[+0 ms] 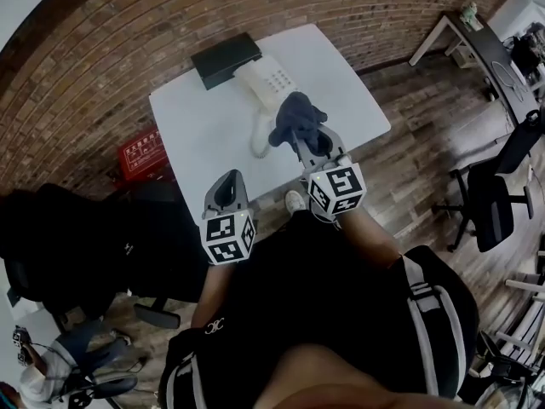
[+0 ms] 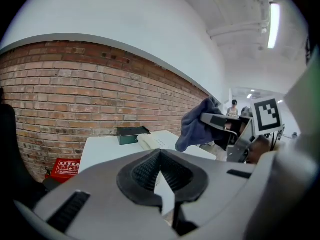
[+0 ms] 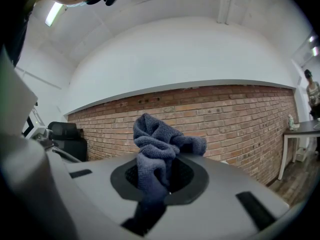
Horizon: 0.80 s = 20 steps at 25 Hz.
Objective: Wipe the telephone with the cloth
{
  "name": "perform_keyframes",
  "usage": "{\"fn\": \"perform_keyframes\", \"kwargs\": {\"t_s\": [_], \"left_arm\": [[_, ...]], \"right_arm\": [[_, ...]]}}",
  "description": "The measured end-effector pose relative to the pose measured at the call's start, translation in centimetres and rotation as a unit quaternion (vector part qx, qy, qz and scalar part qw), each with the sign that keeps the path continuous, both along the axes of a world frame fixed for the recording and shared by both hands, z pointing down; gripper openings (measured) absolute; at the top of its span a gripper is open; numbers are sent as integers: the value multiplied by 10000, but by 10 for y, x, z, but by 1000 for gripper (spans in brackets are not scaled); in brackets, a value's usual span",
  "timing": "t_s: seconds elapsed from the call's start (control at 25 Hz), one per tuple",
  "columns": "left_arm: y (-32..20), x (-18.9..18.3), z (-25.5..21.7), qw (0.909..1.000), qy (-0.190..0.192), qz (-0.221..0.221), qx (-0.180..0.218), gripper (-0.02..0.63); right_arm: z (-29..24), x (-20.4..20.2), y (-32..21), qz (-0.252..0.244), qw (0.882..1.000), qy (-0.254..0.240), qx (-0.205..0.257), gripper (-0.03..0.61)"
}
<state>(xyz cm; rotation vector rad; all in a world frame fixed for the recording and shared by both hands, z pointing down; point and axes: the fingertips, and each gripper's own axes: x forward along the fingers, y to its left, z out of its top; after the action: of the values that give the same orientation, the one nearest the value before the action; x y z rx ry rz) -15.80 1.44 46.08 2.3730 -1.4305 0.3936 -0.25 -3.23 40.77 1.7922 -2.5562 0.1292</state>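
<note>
A cream telephone (image 1: 266, 82) lies at the far side of the white table (image 1: 200, 135), its coiled cord (image 1: 257, 136) trailing toward me. My right gripper (image 1: 308, 140) is shut on a dark blue cloth (image 1: 295, 116), held bunched just above the table beside the phone's near right end. In the right gripper view the cloth (image 3: 159, 143) bulges up out of the right gripper (image 3: 165, 170). My left gripper (image 1: 228, 191) hovers at the table's near edge, shut and holding nothing. The left gripper view shows the telephone (image 2: 157, 141) ahead and the cloth (image 2: 196, 125) to the right.
A dark green box (image 1: 226, 58) sits behind the phone. A red crate (image 1: 145, 154) stands on the floor left of the table, by the brick wall. A black chair (image 1: 77, 237) is at my left, an office chair (image 1: 490, 201) and a desk (image 1: 490, 54) to the right.
</note>
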Motion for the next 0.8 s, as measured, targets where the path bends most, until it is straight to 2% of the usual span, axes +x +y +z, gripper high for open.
{"fn": "perform_keyframes", "kwargs": {"t_s": [0.4,0.8], "left_arm": [[-71,49,0,9997,-107,-145,-136,0],[-139,78,2,9970,-16,-712,-300,0]], "right_arm": [[11,51,-75,-85,9997,-117,-206,35],[15,86,-148,-532,9981,-113,-275,35]]}}
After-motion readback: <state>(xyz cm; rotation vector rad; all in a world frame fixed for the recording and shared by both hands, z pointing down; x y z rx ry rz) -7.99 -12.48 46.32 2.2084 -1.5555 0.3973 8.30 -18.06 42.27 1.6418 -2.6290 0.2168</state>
